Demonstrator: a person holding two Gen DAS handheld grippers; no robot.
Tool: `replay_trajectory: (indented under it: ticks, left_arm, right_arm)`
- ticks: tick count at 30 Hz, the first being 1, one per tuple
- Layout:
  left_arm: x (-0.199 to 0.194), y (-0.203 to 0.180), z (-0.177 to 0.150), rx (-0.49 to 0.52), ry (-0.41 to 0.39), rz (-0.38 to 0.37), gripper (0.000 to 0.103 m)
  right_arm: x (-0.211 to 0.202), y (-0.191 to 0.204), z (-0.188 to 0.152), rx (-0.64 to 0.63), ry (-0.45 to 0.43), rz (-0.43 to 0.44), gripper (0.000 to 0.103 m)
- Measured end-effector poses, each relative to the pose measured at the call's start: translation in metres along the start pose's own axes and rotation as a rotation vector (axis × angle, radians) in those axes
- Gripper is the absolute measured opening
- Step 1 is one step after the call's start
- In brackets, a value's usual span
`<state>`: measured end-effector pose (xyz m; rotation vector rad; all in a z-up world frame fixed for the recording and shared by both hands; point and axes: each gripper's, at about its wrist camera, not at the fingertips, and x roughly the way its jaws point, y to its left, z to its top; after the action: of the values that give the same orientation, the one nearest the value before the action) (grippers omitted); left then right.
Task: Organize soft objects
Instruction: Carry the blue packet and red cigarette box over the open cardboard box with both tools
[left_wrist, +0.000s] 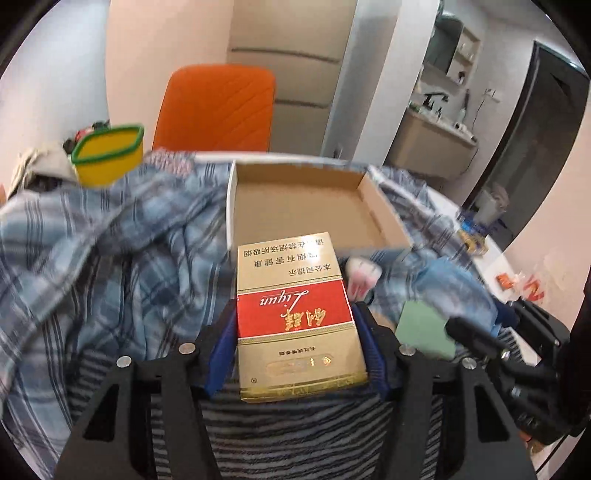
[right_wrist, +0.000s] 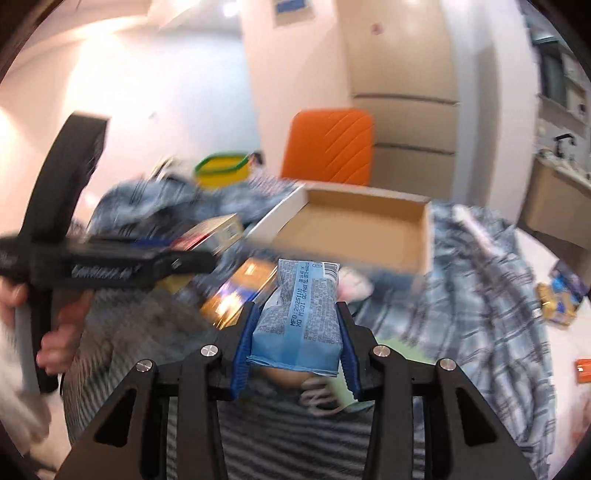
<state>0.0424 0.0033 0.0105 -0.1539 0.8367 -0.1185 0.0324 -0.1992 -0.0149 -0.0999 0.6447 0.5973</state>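
Pale-walled room, orange chair (left_wrist: 218, 110) pushed up behind a white table (left_wrist: 491, 266) that is mostly buried under a rumpled blue plaid shirt (left_wrist: 110, 236) and a grey striped garment (left_wrist: 295, 435). An open, empty cardboard box (left_wrist: 303, 210) sits on top of the cloth, straight ahead of both cameras.

My left gripper (left_wrist: 295, 339) is clamped narrow on the long sides of a gold-and-red cigarette pack (left_wrist: 295, 314); blue pads flat against both edges, pack pointing at the box. My right gripper (right_wrist: 295, 339) is pinched on a blue tissue packet (right_wrist: 299, 321), which bulges between the pads, so it is soft and a firmer squeeze would only crush it. Both items are held clear of the cloth, just short of the box's near wall. I judge both are bound for the box, the only tidy container within reach.

Nearby: a yellow tub with green rim (left_wrist: 109, 157) at the far left of the pile, a pale green card (left_wrist: 424, 328) and a pink-white packet (left_wrist: 364, 277) under the grippers, snack wrappers (right_wrist: 561, 295) and an orange packet (right_wrist: 585, 369) on bare table to the right.

Obstacles: the box's near wall must be cleared by both loads. The left gripper crosses the right view close by, so the two could clash over the box. Loose cloth folds may snag the fingers.
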Motion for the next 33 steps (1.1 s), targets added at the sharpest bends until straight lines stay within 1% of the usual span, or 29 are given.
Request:
replay_trajectory:
  ticks: [2, 4, 7, 8, 10, 13, 14, 15, 17, 19, 21, 23, 28, 33]
  left_arm:
    - [-0.007, -0.004, 0.007, 0.018, -0.043, 0.0, 0.059]
    - [-0.013, -0.01, 0.016, 0.047, -0.094, 0.003, 0.059]
    - [-0.021, -0.017, 0.031, 0.089, -0.177, 0.03, 0.059]
    - [-0.021, -0.019, 0.039, 0.097, -0.192, 0.023, 0.059]
    - [-0.02, -0.02, 0.055, 0.097, -0.203, -0.014, 0.059]
    - [-0.02, -0.024, 0.077, 0.11, -0.278, 0.039, 0.059]
    - [-0.017, -0.026, 0.085, 0.119, -0.287, 0.067, 0.059]
    - [-0.013, -0.026, 0.091, 0.115, -0.282, 0.079, 0.059]
    - [-0.003, -0.025, 0.103, 0.102, -0.261, 0.078, 0.059]
    - [0.009, -0.024, 0.111, 0.099, -0.248, 0.098, 0.059]
    - [0.019, -0.022, 0.114, 0.088, -0.227, 0.103, 0.059]
    - [0.03, -0.017, 0.115, 0.077, -0.204, 0.108, 0.059]
    - [0.058, -0.007, 0.112, 0.074, -0.162, 0.124, 0.059]
    - [0.092, 0.003, 0.097, 0.072, -0.104, 0.13, 0.059]
  right_arm:
    - [-0.007, -0.004, 0.011, 0.016, -0.051, -0.052, 0.043]
    - [-0.016, -0.006, 0.023, 0.028, -0.099, -0.122, 0.043]
    - [-0.023, -0.008, 0.046, 0.018, -0.139, -0.174, 0.043]
    - [-0.023, -0.009, 0.057, 0.011, -0.144, -0.187, 0.043]
    - [-0.02, -0.011, 0.075, 0.009, -0.154, -0.203, 0.043]
    - [-0.012, -0.016, 0.103, 0.016, -0.177, -0.238, 0.043]
    - [-0.008, -0.019, 0.111, 0.023, -0.183, -0.252, 0.043]
    - [-0.002, -0.022, 0.119, 0.027, -0.181, -0.263, 0.043]
    - [0.01, -0.027, 0.132, 0.03, -0.162, -0.281, 0.043]
    - [0.023, -0.031, 0.142, 0.029, -0.149, -0.293, 0.043]
    - [0.035, -0.037, 0.149, 0.039, -0.145, -0.307, 0.043]
    - [0.05, -0.044, 0.155, 0.06, -0.131, -0.298, 0.043]
    - [0.085, -0.057, 0.151, 0.081, -0.082, -0.285, 0.043]
    - [0.122, -0.07, 0.133, 0.104, -0.007, -0.28, 0.043]
